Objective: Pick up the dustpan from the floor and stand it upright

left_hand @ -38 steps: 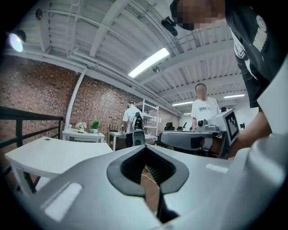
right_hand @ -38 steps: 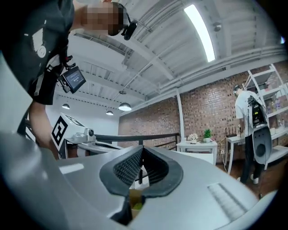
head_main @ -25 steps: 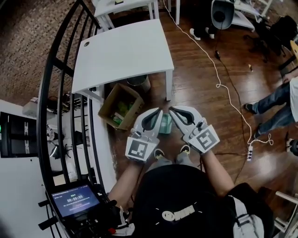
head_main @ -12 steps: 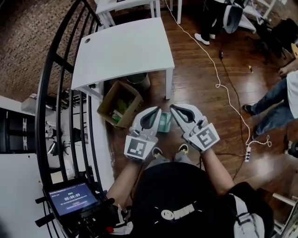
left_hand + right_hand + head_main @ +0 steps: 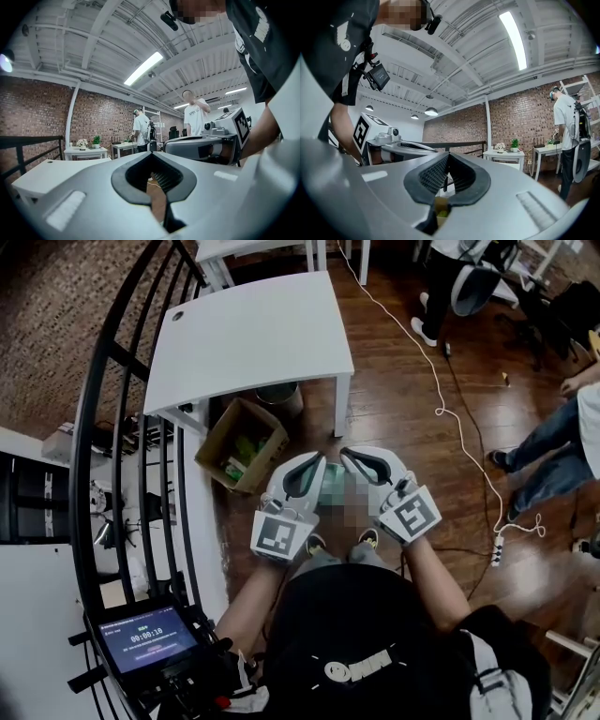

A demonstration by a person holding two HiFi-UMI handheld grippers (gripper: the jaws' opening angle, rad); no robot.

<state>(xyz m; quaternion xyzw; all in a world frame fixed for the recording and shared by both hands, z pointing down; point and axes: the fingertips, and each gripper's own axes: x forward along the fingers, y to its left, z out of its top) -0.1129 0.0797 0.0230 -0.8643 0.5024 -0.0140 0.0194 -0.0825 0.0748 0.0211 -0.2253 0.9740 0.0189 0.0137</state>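
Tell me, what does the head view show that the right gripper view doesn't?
Only the head view: a cardboard box by the white table, a white cable on the floor, a timer screen. Only the right gripper view: ceiling light, brick wall, potted plant. Both: the left tool and right tool, shut, side by side, plus the black railing.

Your grey left gripper [image 5: 316,463] and right gripper [image 5: 348,457] cover both sides of a pale green thing [image 5: 329,490] on the wooden floor; you can't tell its shape. The white table [image 5: 253,334] hides most of a dark round bin [image 5: 278,397]. The right edge cuts off a person in jeans [image 5: 555,454].
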